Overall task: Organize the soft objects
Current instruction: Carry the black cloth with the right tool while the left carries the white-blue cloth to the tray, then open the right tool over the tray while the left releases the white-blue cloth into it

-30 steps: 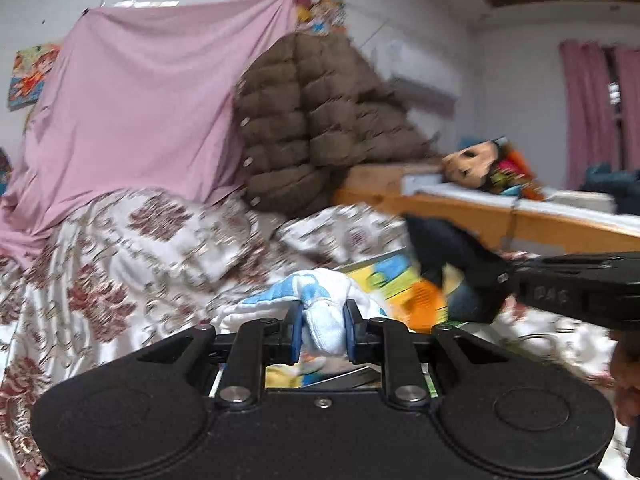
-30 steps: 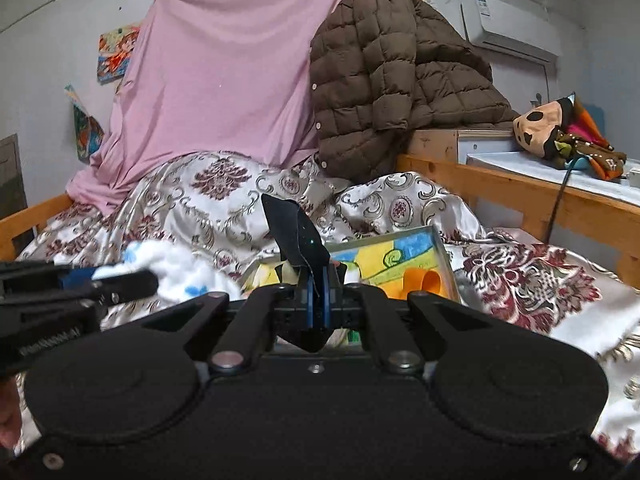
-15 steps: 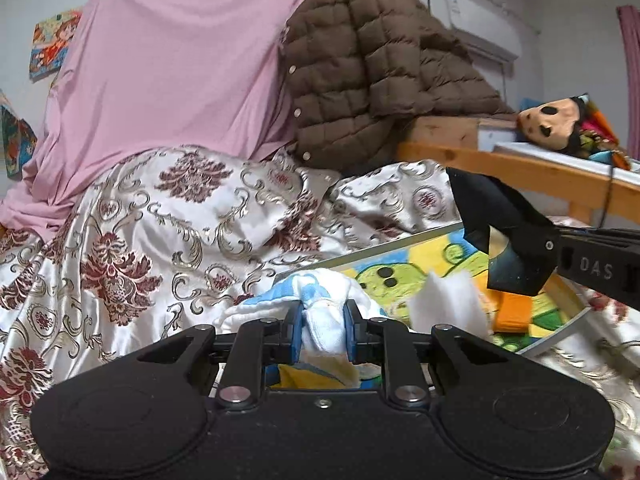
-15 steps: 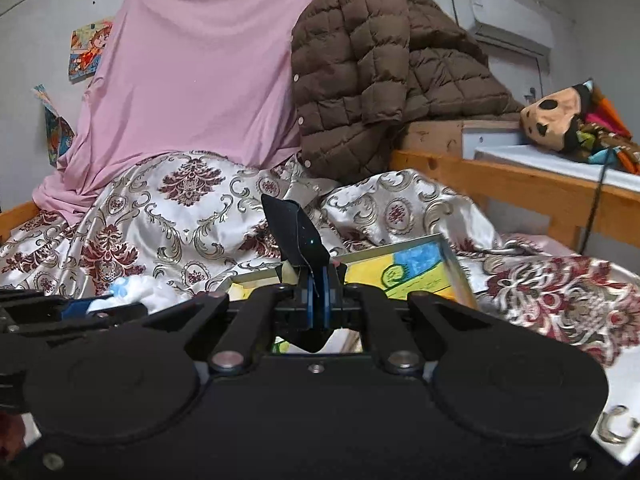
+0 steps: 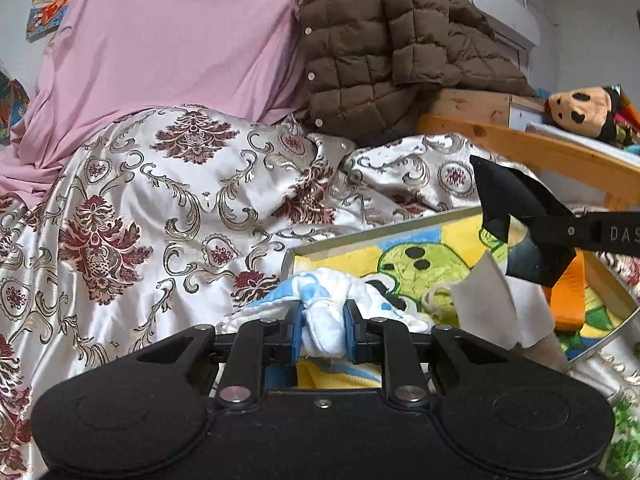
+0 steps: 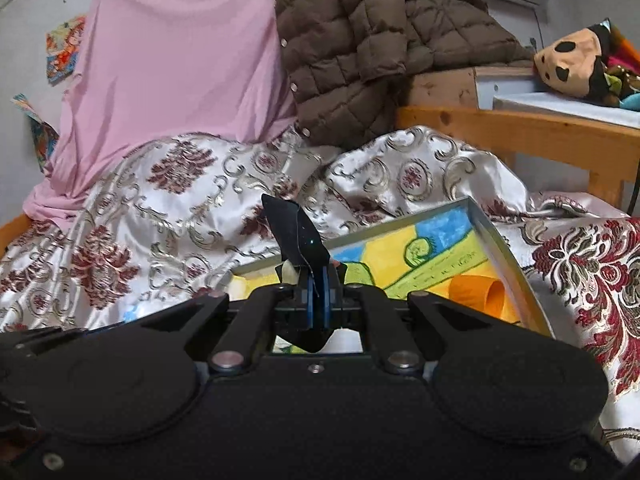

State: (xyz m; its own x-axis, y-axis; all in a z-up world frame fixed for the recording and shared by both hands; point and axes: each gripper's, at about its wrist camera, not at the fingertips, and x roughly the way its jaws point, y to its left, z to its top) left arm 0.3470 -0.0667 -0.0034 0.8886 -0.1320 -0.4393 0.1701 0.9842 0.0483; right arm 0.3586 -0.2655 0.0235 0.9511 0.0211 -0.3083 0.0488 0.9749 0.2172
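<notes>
Between blue pads, bunched white-and-blue cloth (image 5: 320,316), soft, crumpled

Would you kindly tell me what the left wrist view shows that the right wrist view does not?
Only the left wrist view shows the white-and-blue soft cloth clamped in the left gripper and the right gripper from the side. Only the right wrist view shows the thin black fabric piece pinched head-on. Both show the grey-rimmed tray with the colourful cartoon lining, the pink sheet and the brown quilted jacket.
</notes>
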